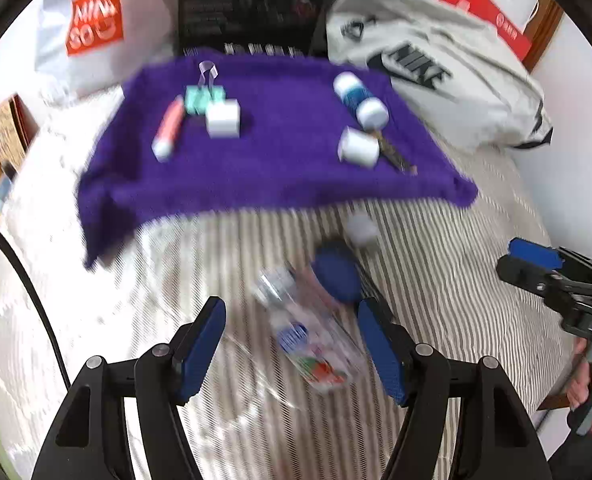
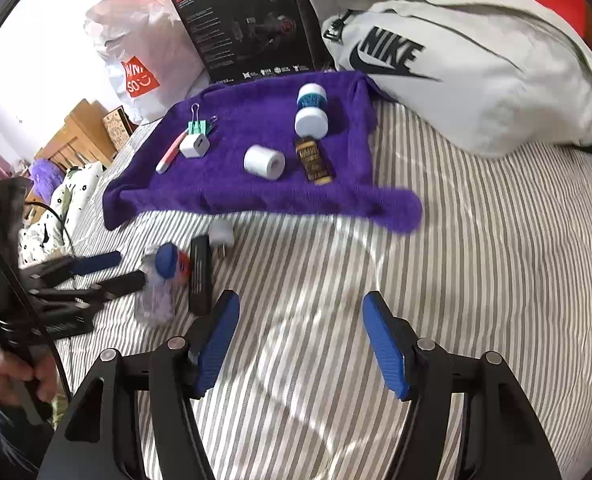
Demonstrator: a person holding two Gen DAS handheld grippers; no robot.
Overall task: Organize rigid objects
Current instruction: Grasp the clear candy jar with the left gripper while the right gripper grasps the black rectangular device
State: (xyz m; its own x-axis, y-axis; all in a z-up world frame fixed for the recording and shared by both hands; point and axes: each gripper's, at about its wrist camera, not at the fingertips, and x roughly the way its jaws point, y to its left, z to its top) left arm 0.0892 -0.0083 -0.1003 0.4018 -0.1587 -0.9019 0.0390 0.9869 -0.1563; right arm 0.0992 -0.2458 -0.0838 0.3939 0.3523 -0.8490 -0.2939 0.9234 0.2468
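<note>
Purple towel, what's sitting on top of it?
On the purple towel sit a green clip, a pink pen, a white charger cube, a tape roll, a blue-and-white bottle and a brown packet. Whatever's underneath is covered.

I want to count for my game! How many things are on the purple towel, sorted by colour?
White: 2, the cube charger and the tape roll.
White and blue: 1, the bottle.
Green: 1, the clip.
Pink: 1, the pen.
Brown: 1, the packet.
Total: 6 on the towel.
</note>
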